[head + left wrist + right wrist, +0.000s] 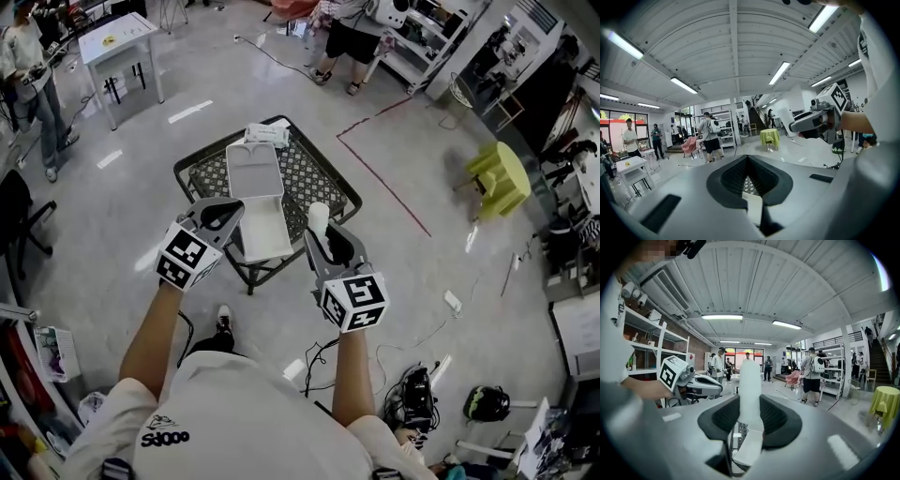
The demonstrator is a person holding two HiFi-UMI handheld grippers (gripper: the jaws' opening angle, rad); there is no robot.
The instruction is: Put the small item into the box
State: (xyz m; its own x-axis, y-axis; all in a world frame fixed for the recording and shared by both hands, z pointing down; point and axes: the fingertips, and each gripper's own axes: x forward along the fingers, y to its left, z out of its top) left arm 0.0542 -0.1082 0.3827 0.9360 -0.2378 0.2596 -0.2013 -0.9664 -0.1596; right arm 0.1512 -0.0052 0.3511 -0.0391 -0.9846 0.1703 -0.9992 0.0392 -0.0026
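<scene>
An open white clamshell box (254,172) lies on a small black mesh table (330,184) below me, its lid (253,164) folded away from me. My right gripper (322,232) hovers over the table's near right part, shut on the small item, a white cylinder (319,217) that stands up between the jaws. In the right gripper view the cylinder (751,390) fills the gap between the black pads (776,417). My left gripper (238,209) hangs by the box's left edge, jaws together at the tips with nothing in them. Through the left gripper (748,160) a bit of the box (753,209) shows.
A white packet (265,134) lies at the table's far edge. A red tape line (384,178) runs on the floor to the right, near a yellow stool (499,178). A white table (120,39) and people (28,80) stand farther off. Cables and bags (412,394) lie near my feet.
</scene>
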